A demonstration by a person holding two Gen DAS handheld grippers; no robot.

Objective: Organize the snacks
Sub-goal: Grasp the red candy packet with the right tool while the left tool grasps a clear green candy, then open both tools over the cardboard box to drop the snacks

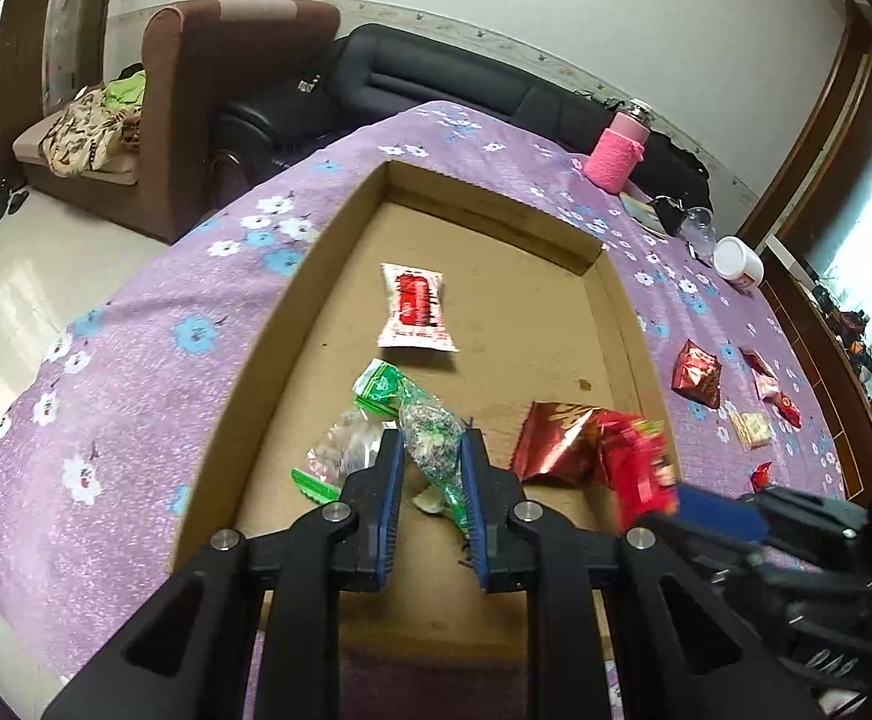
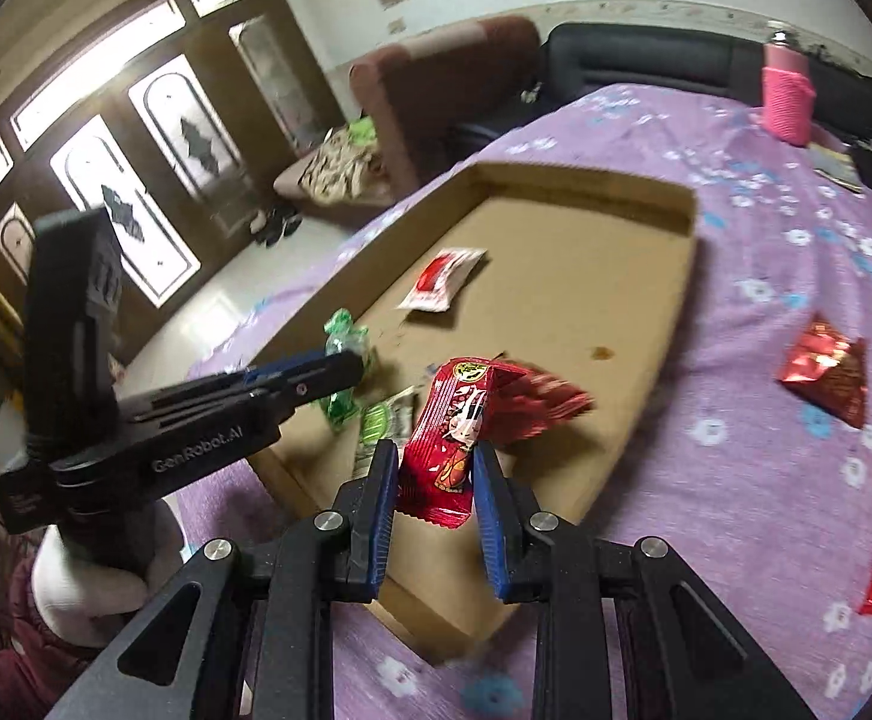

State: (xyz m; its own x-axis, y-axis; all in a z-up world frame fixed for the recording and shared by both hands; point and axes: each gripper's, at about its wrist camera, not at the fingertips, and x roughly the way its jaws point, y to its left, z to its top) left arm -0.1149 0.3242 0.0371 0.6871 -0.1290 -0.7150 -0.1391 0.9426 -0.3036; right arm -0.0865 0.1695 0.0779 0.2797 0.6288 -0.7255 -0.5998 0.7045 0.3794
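A shallow cardboard tray (image 1: 268, 360) lies on the purple flowered cloth. My left gripper (image 1: 432, 441) is shut on a green-and-clear snack packet (image 1: 430, 432), held over the tray's near part. My right gripper (image 2: 435, 450) is shut on a red snack packet (image 2: 445, 456) above the tray's near edge. In the left wrist view it comes in blurred from the right. In the right wrist view the left gripper (image 2: 346, 360) reaches in from the left. A white-and-red sachet (image 1: 415, 306), a green packet (image 1: 382, 387), a clear packet (image 1: 343, 450) and a red foil packet (image 1: 556, 438) lie in the tray.
Several loose snacks lie on the cloth right of the tray, among them a red foil bag (image 1: 697, 375) and a cracker pack (image 1: 751, 429). A pink-sleeved bottle (image 1: 616, 150), a white jar (image 1: 736, 261) and a glass stand at the far edge. Sofas stand beyond the table.
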